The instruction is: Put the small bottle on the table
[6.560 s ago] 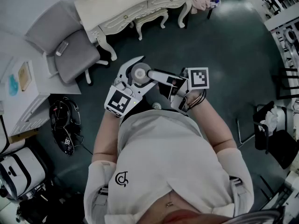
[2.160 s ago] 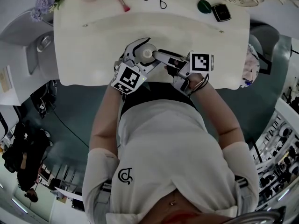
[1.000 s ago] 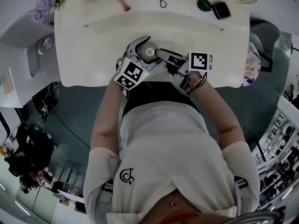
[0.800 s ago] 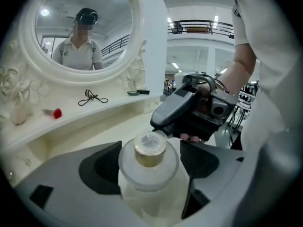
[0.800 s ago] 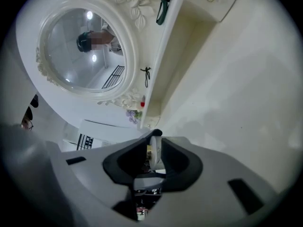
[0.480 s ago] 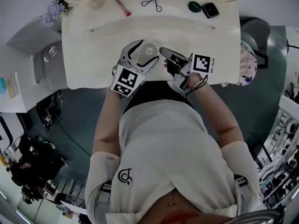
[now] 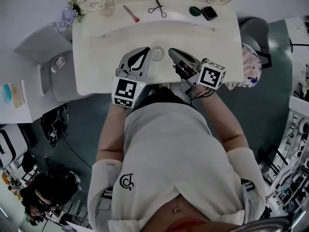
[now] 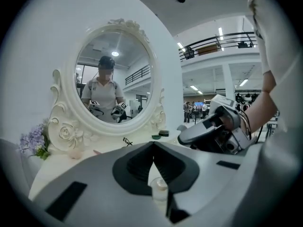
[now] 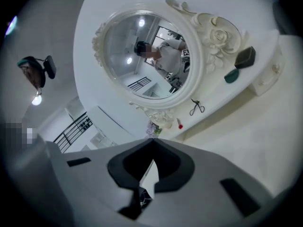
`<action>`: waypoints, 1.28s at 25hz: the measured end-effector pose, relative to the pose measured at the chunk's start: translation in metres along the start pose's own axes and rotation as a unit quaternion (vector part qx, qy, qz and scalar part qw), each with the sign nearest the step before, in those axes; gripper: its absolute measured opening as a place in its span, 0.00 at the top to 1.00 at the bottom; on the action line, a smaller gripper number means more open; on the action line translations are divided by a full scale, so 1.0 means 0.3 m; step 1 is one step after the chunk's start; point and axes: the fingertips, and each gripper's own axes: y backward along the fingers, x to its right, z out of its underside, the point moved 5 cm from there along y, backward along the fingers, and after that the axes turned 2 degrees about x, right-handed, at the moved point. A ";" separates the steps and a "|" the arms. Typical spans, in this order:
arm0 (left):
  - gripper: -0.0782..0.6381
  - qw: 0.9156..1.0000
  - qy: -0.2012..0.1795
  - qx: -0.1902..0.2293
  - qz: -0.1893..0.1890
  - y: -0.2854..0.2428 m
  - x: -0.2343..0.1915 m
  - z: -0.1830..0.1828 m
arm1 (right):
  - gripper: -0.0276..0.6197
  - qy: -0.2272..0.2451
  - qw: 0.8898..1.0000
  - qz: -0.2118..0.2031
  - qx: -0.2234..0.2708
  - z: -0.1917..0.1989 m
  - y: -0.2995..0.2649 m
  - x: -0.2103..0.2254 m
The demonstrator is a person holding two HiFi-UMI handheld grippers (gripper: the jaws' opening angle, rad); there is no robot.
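The small bottle, pale with a round cap, stands upright on the white dressing table, free of both grippers. My left gripper lies just left of it with its jaws shut and nothing between them. In the left gripper view the bottle shows through the slit below the closed tips of the left gripper. My right gripper sits just right of the bottle, also shut and empty. Its tips meet in the right gripper view, pointing up at the oval mirror.
Along the table's back lie a pink brush, small scissors, a green round item and a dark compact. Purple flowers stand at the back left. A grey chair is left of the table.
A second ago both grippers were at the bottle, the left one open around it. Both have drawn back; the left jaws have shut beside the bottle, which stays on the table.
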 end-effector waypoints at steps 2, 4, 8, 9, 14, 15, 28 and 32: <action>0.87 1.000 0.010 0.008 -0.004 0.029 -0.012 -0.032 | 0.95 0.042 0.999 -0.004 0.011 -0.017 0.010 -0.050; 0.87 1.000 0.009 0.011 -0.011 0.057 -0.019 -0.058 | 0.95 0.088 0.996 0.000 0.019 -0.036 0.024 -0.100; 0.87 1.000 -0.007 0.020 -0.023 0.103 -0.022 -0.123 | 0.95 0.183 0.982 0.002 0.047 -0.086 0.053 -0.181; 0.87 0.999 -0.011 0.025 -0.026 0.113 -0.024 -0.140 | 0.95 0.206 0.977 0.004 0.055 -0.100 0.059 -0.199; 0.87 0.998 -0.024 0.042 -0.036 0.154 -0.032 -0.204 | 0.95 0.316 0.944 0.026 0.092 -0.161 0.093 -0.264; 0.87 0.998 -0.021 0.047 -0.037 0.163 -0.033 -0.214 | 0.95 0.338 0.936 0.033 0.097 -0.170 0.099 -0.273; 0.87 0.996 -0.029 0.062 -0.053 0.213 -0.051 -0.275 | 0.95 0.458 0.881 0.069 0.098 -0.169 0.112 -0.276; 0.87 0.996 -0.025 0.061 -0.052 0.202 -0.063 -0.271 | 0.95 0.445 0.887 0.075 0.101 -0.178 0.105 -0.263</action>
